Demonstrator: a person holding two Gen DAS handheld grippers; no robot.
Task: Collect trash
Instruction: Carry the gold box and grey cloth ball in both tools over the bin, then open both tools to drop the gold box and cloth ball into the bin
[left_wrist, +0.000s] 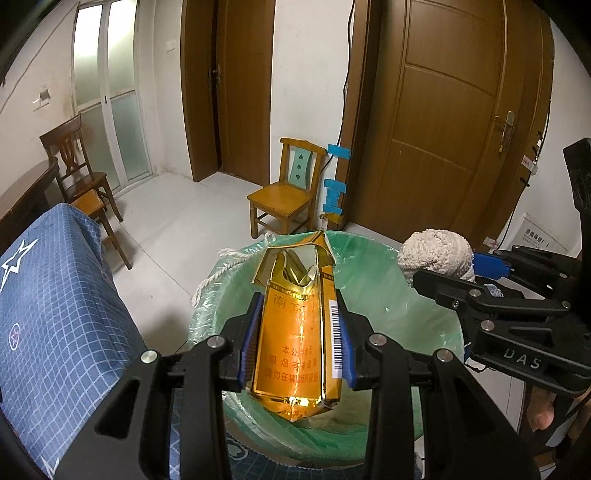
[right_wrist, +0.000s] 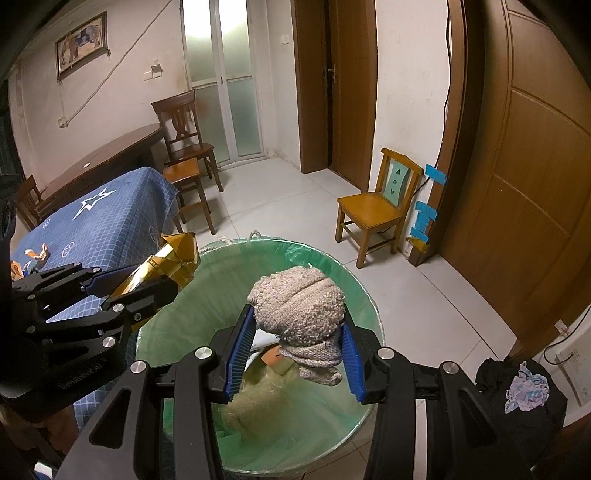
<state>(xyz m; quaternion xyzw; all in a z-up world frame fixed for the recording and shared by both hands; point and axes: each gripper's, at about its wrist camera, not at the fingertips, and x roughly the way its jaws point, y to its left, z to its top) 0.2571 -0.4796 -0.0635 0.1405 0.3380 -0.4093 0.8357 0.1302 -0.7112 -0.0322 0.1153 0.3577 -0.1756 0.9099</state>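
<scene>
Gold pack (left_wrist: 291, 343) with orange face and red print; beige knit sock (right_wrist: 303, 310); green bin liner (right_wrist: 332, 266); blue gridded cloth (left_wrist: 55, 295) with white stars; blue pads (right_wrist: 242, 354)

I am in a lived-in home room. Brown wooden doors (right_wrist: 524, 147) flank a small yellow wooden chair (right_wrist: 376, 210) on the white tiled floor (right_wrist: 288, 206); left of that chair stand a frosted glass door (right_wrist: 221, 85), a dark dining table (right_wrist: 110, 155), and a framed picture (right_wrist: 81, 44).

small yellow chair (left_wrist: 282, 192), blue star-print cloth (right_wrist: 103, 221), brown door (left_wrist: 443, 122)
</scene>
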